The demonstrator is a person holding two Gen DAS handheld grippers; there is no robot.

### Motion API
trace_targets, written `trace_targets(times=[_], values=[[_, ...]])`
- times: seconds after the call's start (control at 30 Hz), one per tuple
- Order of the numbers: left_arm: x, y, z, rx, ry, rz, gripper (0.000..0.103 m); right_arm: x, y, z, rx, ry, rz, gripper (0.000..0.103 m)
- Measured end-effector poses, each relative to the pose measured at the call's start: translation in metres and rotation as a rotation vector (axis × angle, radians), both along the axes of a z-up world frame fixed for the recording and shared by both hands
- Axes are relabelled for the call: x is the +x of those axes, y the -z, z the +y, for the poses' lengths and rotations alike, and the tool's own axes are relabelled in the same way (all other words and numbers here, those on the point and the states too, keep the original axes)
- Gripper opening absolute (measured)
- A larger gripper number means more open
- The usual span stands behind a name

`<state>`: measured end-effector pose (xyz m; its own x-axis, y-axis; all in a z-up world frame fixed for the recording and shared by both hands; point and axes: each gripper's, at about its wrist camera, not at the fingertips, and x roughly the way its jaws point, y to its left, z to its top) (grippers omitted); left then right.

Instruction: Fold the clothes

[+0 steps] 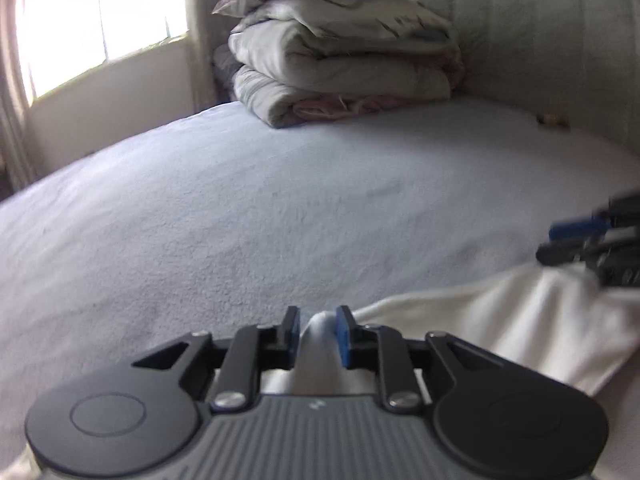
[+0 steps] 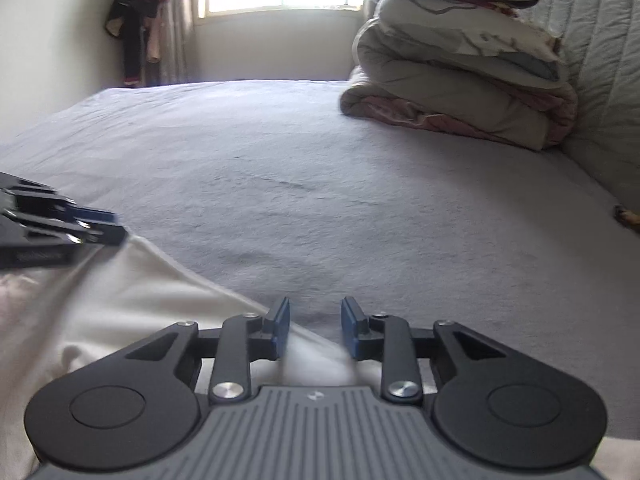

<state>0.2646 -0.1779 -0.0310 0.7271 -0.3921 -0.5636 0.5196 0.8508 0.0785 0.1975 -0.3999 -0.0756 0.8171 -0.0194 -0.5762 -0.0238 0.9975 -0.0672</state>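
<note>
Left wrist view: the left claw [image 1: 317, 334] pinches a bunched ridge of the white garment [image 1: 500, 320] between its blue pads, the cloth rising in a small peak right in the gap. From there the garment stretches away to the right along the near edge of the bed [image 1: 240, 208], its upper hem running as a long line toward the right claw [image 1: 560, 242], which shows blurred at the frame's edge, sitting at the garment's far corner. A stack of folded bedding [image 1: 340, 64] stands well apart at the head of the bed.

Right wrist view: the right claw [image 2: 315, 330] has its pads spread a little, with white cloth lying in the gap; blur there makes it hard to say whether the pads truly press the fabric, so its grip cannot be told. The garment [image 2: 120, 308] runs to the left, its edge slanting up to the left claw [image 2: 108, 226] at the opposite corner.

So the garment's long axis lies between the two claws, one at each end, with open bed straight ahead of both. A fold would likely carry this held edge forward over that space, both ends moving evenly.
</note>
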Motion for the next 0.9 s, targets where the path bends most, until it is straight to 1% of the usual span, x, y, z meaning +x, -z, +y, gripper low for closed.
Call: trace_targets(times=[0.03, 0.07, 0.13, 0.2, 0.27, 0.4, 0.5, 0.6, 0.7, 0.83, 0.9], values=[[-0.005, -0.007, -0.002, -0.031, 0.006, 0.001, 0.024, -0.004, -0.008, -0.004, -0.036, 0.001, 0.008, 0.031], [-0.010, -0.012, -0.006, -0.061, 0.022, 0.002, 0.030, -0.010, -0.017, -0.010, -0.074, 0.003, 0.011, 0.032], [-0.019, -0.017, -0.017, -0.111, 0.058, 0.009, 0.038, -0.026, -0.037, -0.028, -0.125, 0.024, 0.017, 0.036], [-0.024, -0.015, -0.030, -0.154, 0.085, 0.040, 0.038, -0.044, -0.055, -0.051, -0.139, 0.059, 0.025, 0.038], [-0.028, -0.005, -0.039, -0.197, 0.104, 0.066, 0.038, -0.064, -0.069, -0.076, -0.127, 0.089, 0.041, 0.038], [-0.041, 0.019, -0.051, -0.283, 0.136, 0.097, 0.038, -0.101, -0.082, -0.116, -0.082, 0.169, 0.079, 0.038], [-0.041, 0.034, -0.050, -0.316, 0.140, 0.137, 0.038, -0.108, -0.076, -0.121, -0.053, 0.217, 0.078, 0.038], [-0.028, 0.036, -0.037, -0.423, 0.144, 0.201, 0.038, -0.113, -0.068, -0.123, -0.025, 0.263, 0.072, 0.038], [-0.020, 0.041, -0.031, -0.481, 0.132, 0.256, 0.038, -0.119, -0.060, -0.125, 0.002, 0.308, 0.067, 0.038], [-0.019, 0.042, -0.033, -0.488, 0.132, 0.263, 0.038, -0.125, -0.049, -0.127, 0.039, 0.369, 0.060, 0.038], [-0.019, 0.042, -0.033, -0.491, 0.132, 0.264, 0.038, -0.129, -0.044, -0.128, 0.057, 0.400, 0.056, 0.036]])
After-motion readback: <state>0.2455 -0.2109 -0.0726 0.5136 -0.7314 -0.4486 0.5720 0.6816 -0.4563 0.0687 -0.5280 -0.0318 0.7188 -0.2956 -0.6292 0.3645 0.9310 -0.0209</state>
